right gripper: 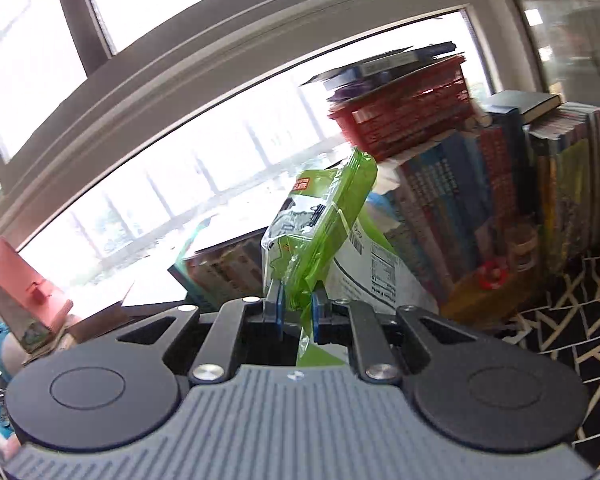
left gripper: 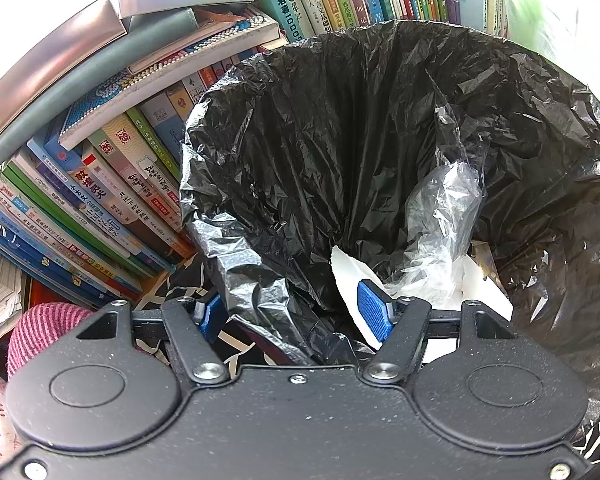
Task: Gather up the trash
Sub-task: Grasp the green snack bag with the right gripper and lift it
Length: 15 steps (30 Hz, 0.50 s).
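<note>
A bin lined with a black bag fills the left wrist view, holding clear plastic film and white paper. My left gripper is open and straddles the bin's near rim, one blue pad outside and the other inside the bag. A green blur shows past the bin's far right rim. In the right wrist view my right gripper is shut on a green and clear snack wrapper, held upright in the air in front of a window.
Stacked and standing books crowd the bin's left and far sides. More books and a red basket stand to the right. A pink knitted item and pink and blue toys sit at the left. The surface is black-patterned cloth.
</note>
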### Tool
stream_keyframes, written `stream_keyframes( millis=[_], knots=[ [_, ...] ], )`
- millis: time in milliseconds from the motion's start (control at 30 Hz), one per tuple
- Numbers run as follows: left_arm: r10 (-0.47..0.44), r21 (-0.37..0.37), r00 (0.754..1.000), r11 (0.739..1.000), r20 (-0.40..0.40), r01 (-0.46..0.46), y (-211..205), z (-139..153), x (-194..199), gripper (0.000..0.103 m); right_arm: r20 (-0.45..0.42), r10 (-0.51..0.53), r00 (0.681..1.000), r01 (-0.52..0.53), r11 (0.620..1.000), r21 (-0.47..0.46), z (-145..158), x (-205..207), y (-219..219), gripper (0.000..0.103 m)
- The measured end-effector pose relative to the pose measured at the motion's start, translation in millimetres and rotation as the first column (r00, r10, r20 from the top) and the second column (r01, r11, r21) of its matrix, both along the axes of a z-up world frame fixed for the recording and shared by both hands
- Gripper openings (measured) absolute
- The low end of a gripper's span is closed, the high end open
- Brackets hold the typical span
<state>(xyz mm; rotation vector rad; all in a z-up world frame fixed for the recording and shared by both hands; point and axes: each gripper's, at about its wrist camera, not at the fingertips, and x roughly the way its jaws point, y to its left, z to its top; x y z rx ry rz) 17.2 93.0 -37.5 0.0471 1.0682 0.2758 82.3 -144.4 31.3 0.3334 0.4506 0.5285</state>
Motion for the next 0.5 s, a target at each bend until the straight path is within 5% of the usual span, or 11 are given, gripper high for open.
stream_keyframes(
  millis=[267,500],
  knots=[
    [0.013,-0.024,1.000,1.000,0.015,-0.013,3.4,0.0,-1.9,0.065,-0.194,0.233,0.953,-0.241,0.970,-0.019,-32.9,-3.8,63.6,0.016],
    [0.021,-0.072,0.999,0.997,0.042,-0.018,8.0,0.5,-3.9,0.065,-0.514,0.200,0.834,-0.315,0.938,-0.146,-90.4,16.9,118.5,0.016]
  ],
)
